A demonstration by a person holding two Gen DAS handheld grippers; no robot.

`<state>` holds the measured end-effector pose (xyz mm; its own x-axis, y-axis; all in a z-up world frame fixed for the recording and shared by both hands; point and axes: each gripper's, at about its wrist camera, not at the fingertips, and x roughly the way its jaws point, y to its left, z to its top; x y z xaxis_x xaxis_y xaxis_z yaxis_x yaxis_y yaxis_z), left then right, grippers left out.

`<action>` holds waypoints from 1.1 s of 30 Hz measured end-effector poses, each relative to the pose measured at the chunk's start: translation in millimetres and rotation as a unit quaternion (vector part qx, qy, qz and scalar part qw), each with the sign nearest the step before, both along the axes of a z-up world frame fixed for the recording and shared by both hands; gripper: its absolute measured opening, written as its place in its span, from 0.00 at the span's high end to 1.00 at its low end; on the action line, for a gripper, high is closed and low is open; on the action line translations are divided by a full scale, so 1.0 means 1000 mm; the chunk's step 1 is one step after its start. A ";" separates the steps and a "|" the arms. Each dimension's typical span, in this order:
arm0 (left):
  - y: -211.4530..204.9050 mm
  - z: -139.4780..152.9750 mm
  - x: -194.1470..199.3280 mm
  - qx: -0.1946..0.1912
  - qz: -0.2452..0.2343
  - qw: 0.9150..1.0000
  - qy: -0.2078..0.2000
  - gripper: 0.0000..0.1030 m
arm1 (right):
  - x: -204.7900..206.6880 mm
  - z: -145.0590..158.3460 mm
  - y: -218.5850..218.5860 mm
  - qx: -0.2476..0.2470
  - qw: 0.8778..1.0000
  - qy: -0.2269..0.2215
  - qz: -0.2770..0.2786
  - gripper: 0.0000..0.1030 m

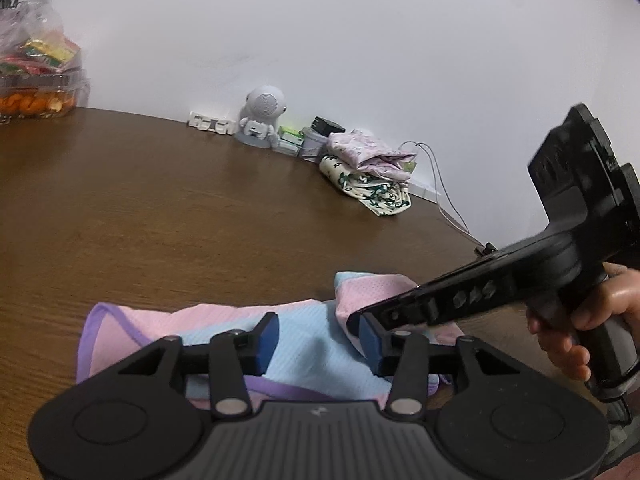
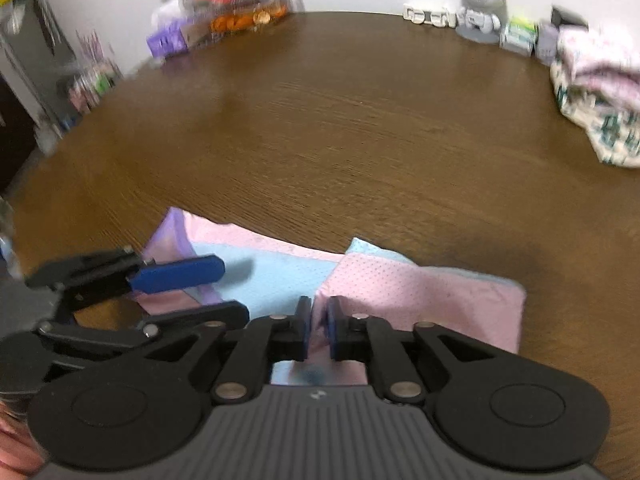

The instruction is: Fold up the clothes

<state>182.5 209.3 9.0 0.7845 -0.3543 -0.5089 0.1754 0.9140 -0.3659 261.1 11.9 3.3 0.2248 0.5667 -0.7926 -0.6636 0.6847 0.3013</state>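
Observation:
A pink, light-blue and purple-trimmed mesh garment (image 1: 312,344) lies on the brown table near its front edge; it also shows in the right wrist view (image 2: 420,292). My left gripper (image 1: 318,340) is open just above the garment's blue middle. My right gripper (image 2: 319,326) is shut on a pink fold of the garment, lifted and laid over toward the middle. In the left wrist view the right gripper (image 1: 354,318) comes in from the right, held by a hand. In the right wrist view the left gripper (image 2: 200,292) is at the left, jaws apart.
A stack of folded clothes (image 1: 372,172) sits at the back right by the wall. A small white robot figure (image 1: 262,120), a power strip (image 1: 212,124) and small boxes stand along the wall. A clear container with oranges and snack bags (image 1: 36,80) is at the far left.

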 end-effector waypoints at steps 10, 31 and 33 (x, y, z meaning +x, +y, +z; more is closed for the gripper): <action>-0.015 -0.004 0.020 -0.091 -0.020 0.994 0.056 0.52 | 0.001 0.014 -0.105 0.145 0.986 -0.039 -0.078 0.60; -0.027 -0.003 0.046 -0.137 0.043 0.986 0.083 0.93 | -0.001 -0.041 -0.142 0.155 0.984 -0.058 -0.058 0.58; -0.020 -0.006 0.045 -0.135 0.052 0.986 0.088 0.93 | -0.004 -0.038 -0.139 0.153 0.985 -0.066 -0.051 0.56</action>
<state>227.5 189.0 2.8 0.7324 -0.4175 -0.5379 -0.0019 0.7887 -0.6147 257.1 -127.2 -34.5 0.3828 0.7441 -0.5475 -0.6439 0.6399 0.4194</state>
